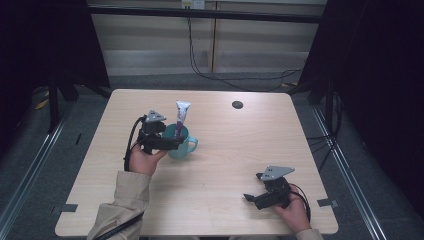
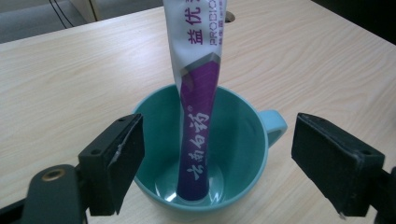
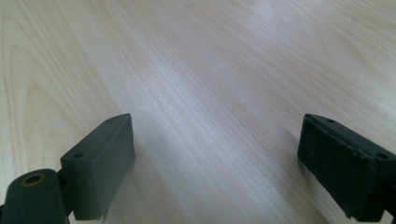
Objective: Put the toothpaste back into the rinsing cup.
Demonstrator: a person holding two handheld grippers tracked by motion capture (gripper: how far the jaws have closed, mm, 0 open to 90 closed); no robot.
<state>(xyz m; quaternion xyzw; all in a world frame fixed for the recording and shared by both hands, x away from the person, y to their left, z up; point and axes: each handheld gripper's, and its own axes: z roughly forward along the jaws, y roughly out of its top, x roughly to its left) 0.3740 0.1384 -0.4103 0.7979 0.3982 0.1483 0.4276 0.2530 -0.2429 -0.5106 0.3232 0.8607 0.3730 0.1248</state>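
Standing place: white-and-purple plastic toothpaste tube stands upright inside teal ceramic mug on wooden table.
Advice: lift left gripper straight away, without bumping the tube.
Left gripper: wide open, empty, flanking mug.
Right gripper: open, empty, low over table.

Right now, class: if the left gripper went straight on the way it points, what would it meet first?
Probably the teal mug: the open left gripper straddles its near rim, with the purple tube standing inside just beyond.
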